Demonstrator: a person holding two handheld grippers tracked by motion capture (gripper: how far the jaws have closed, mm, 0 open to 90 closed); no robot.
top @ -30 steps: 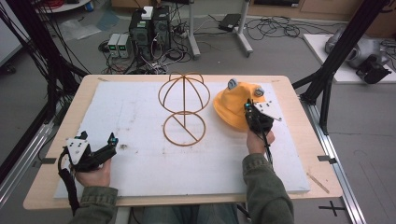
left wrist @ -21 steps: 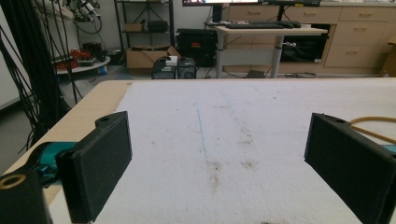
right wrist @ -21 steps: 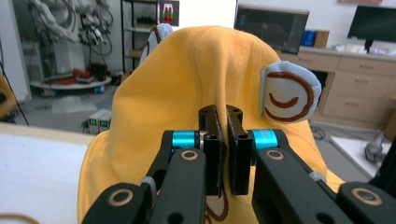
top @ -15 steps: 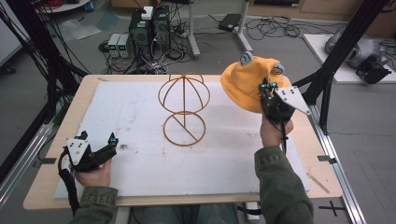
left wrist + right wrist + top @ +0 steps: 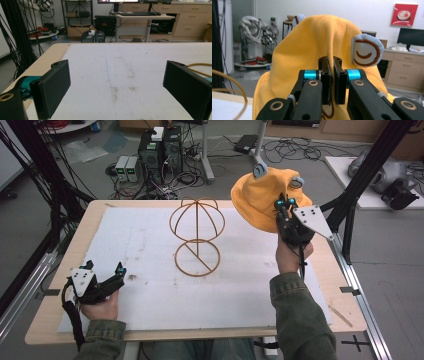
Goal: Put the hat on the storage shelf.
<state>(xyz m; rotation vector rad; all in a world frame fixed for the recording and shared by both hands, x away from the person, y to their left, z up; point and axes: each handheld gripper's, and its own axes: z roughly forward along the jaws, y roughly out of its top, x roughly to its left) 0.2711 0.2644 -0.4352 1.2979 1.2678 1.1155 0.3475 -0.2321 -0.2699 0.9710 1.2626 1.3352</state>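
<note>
A yellow cloth hat (image 5: 262, 200) with small blue ears hangs in the air above the table's far right corner. My right gripper (image 5: 281, 210) is shut on its edge; in the right gripper view the two black jaws pinch the yellow hat (image 5: 312, 50) between them. A wire hat stand (image 5: 196, 236), a golden dome on a ring base, stands mid-table to the left of the hat. My left gripper (image 5: 117, 272) rests low at the near left of the white mat, held open with nothing between its jaws; its own view shows the wide gap (image 5: 115, 85).
A white foam mat (image 5: 150, 235) covers most of the wooden table (image 5: 85, 230). Black frame posts stand at both sides. Computers and cables lie on the floor beyond the far edge.
My right gripper lifted the hat off the table and carried it up and to the far right. The left gripper stayed still.
</note>
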